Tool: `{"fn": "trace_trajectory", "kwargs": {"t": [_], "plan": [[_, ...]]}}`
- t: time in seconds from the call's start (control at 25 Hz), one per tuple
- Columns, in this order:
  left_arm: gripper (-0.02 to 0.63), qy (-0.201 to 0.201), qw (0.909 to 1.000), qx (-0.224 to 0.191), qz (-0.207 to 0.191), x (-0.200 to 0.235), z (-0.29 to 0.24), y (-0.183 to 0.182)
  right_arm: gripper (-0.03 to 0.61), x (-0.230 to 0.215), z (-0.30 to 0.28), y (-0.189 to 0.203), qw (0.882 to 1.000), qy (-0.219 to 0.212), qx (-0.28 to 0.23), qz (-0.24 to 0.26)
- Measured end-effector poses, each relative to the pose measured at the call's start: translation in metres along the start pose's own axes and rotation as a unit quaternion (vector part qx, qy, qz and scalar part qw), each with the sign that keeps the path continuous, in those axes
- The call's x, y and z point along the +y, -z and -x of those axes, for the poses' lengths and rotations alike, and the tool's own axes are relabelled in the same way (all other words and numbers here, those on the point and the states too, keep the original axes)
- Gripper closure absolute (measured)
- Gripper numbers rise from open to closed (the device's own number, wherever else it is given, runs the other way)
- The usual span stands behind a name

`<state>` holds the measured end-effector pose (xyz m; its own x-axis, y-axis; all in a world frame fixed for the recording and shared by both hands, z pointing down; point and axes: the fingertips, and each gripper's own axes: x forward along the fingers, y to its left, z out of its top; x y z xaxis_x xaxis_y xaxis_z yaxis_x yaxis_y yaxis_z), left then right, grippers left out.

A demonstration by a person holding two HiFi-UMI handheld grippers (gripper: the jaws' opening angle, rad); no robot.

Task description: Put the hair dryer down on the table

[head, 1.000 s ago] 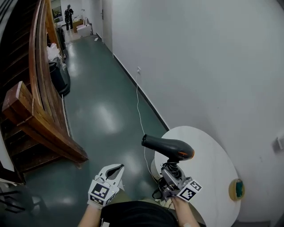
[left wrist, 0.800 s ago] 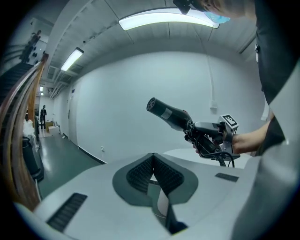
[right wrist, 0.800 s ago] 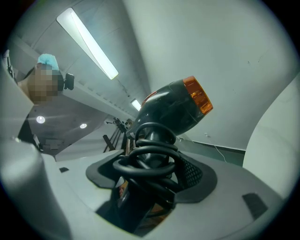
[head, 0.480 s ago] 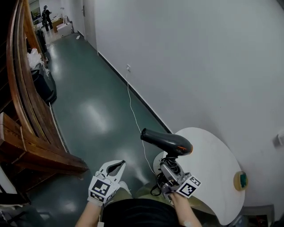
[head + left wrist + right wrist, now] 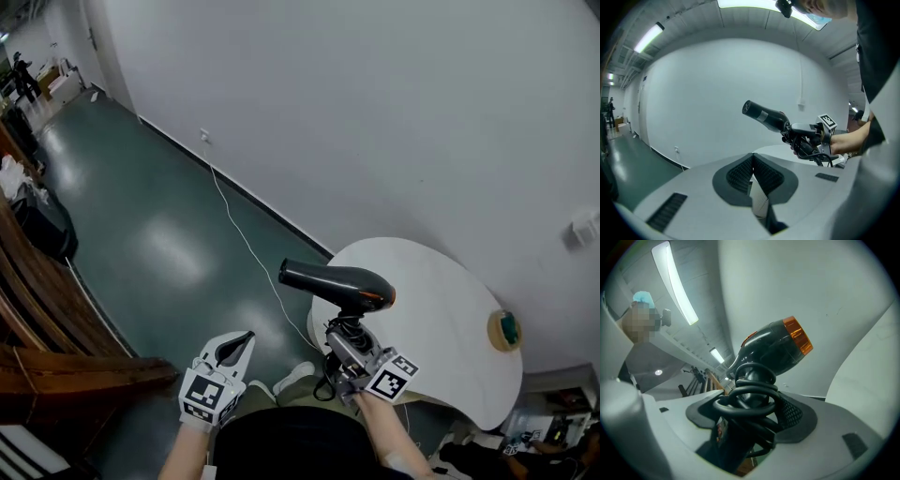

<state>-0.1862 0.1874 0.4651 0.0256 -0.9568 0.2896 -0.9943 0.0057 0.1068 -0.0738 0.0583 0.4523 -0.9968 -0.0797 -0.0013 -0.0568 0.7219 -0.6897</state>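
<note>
Black with an orange tail, the hair dryer (image 5: 337, 284) hung in the air over the near left edge of the round white table (image 5: 450, 309). Its handle, wound with cord (image 5: 749, 401), was clamped in the right gripper (image 5: 345, 336); the pads seemed to bite partly on the coils, though that was hard to tell. Set down so close to that edge, it could tip to the floor, or slip within the coils. Its barrel lay roughly level, nozzle pointing left off the table, orange end over it. The left gripper (image 5: 242, 341) hung apart, jaws together on nothing.
</note>
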Motion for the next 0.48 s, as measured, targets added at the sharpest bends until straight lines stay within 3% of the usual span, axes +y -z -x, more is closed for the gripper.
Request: {"fn": "trace_trajectory", "kwargs": {"t": [0.48], "plan": [[0.612,0.118,0.9908,0.041,-0.053,-0.056,-0.150,-0.032,0.236,-0.118,0.076,-0.050,0.992,0.118,-0.037,0.014]]}}
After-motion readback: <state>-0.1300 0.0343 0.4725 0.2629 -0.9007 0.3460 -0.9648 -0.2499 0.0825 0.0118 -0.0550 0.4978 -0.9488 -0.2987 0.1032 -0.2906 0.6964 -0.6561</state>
